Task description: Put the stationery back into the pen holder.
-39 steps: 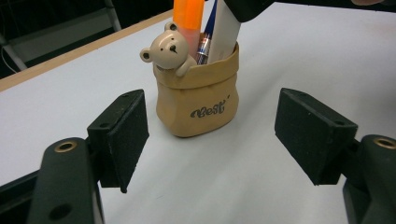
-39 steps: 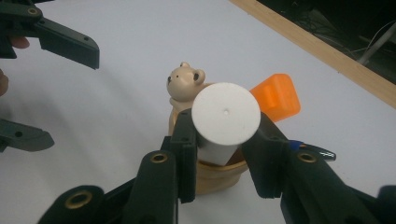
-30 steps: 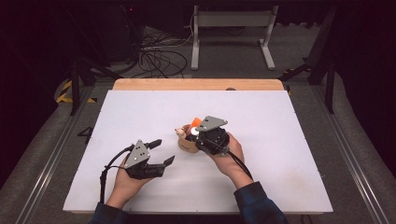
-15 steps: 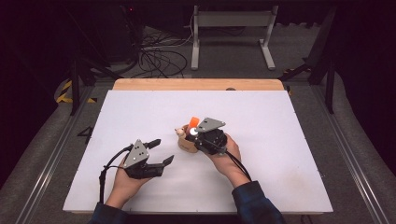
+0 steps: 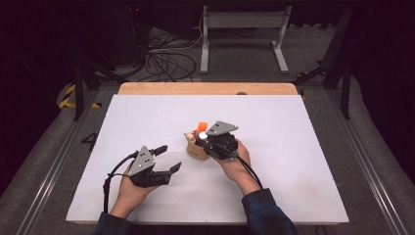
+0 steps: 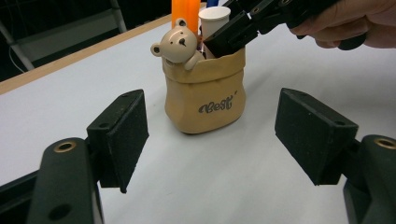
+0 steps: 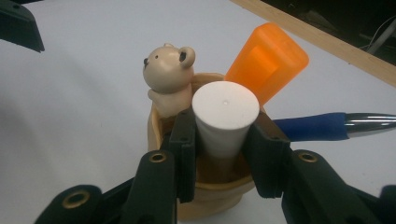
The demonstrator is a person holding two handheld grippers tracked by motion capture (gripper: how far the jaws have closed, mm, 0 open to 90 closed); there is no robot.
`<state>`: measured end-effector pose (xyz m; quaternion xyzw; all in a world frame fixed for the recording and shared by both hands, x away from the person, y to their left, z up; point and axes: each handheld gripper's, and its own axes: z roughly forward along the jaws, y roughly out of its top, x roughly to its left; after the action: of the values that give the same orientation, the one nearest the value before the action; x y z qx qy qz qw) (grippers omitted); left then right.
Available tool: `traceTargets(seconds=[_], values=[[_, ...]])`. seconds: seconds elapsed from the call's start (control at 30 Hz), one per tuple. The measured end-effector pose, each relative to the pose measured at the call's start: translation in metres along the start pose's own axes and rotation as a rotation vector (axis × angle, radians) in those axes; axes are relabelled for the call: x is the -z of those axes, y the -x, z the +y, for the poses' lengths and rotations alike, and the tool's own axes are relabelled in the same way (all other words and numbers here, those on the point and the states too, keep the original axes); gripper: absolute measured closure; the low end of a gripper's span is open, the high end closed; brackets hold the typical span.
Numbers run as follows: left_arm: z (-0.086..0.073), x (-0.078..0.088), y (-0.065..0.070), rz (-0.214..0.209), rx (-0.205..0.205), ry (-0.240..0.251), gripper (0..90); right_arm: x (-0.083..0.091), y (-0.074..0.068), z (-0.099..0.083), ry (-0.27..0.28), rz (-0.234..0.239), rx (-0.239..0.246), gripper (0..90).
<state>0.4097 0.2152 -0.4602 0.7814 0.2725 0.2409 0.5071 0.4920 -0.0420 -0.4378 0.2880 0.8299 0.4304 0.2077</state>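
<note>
High view: a white worktop [image 5: 293,161] is seen with a tan bear-decorated holder [image 5: 195,149] near its centre; the right gripper [image 5: 209,143] is held at the holder's right side, its tips over the holder's mouth, and an orange marker [image 5: 201,126] is seen sticking up from the holder. The left gripper [image 5: 166,159] is held low to the left of the holder, well apart from it, jaws spread and nothing between them. Left gripper view: the two black jaws are seen wide apart and empty, with the holder [image 6: 205,95] standing upright on the worktop [image 6: 261,186] beyond them; a small bear figure [image 6: 178,44] is perched on the holder's rim, and the right gripper [image 6: 229,32] is seen reaching into the mouth from the upper right beside a white cylinder [image 6: 214,18]. Right gripper view: the white cylinder [image 7: 225,119] is clamped between both jaws of the right gripper [image 7: 224,140], pads pressed on its sides, its lower end inside the holder [image 7: 215,205]. The bear figure [image 7: 169,77] is seen just left of the cylinder, the orange marker [image 7: 268,60] leaning behind it, and a blue pen [image 7: 322,126] pointing out to the right.
</note>
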Motion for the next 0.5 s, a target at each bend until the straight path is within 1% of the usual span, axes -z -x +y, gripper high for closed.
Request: traceTargets(seconds=[0.17, 0.2, 0.3, 0.33, 0.37, 0.5], values=[[-0.0001, -0.0004, 0.0003, -0.002, 0.006, 0.001, 26.3, -0.0016, 0.0021, -0.0005, 0.010, 0.006, -0.016, 66.4], [0.0001, -0.0002, 0.0001, -0.002, 0.002, 0.001, 26.3, -0.0018, 0.0021, -0.0007, 0.011, 0.009, -0.017, 66.3], [0.0003, 0.0002, 0.0001, -0.004, 0.007, 0.002, 26.3, -0.0019, 0.0014, -0.0008, 0.007, 0.020, -0.015, 65.8], [0.0004, 0.0002, -0.0004, 0.001, 0.004, 0.004, 26.2, -0.0018, 0.0008, -0.0007, 0.006, 0.023, -0.016, 65.4], [0.0002, 0.0003, 0.0001, -0.002, 0.013, 0.004, 26.2, -0.0016, 0.0004, -0.0008, 0.004, 0.024, -0.016, 65.1], [0.0004, 0.0010, -0.0001, -0.004, 0.013, 0.005, 26.2, -0.0015, 0.0000, -0.0013, 0.009, 0.028, -0.017, 64.6]])
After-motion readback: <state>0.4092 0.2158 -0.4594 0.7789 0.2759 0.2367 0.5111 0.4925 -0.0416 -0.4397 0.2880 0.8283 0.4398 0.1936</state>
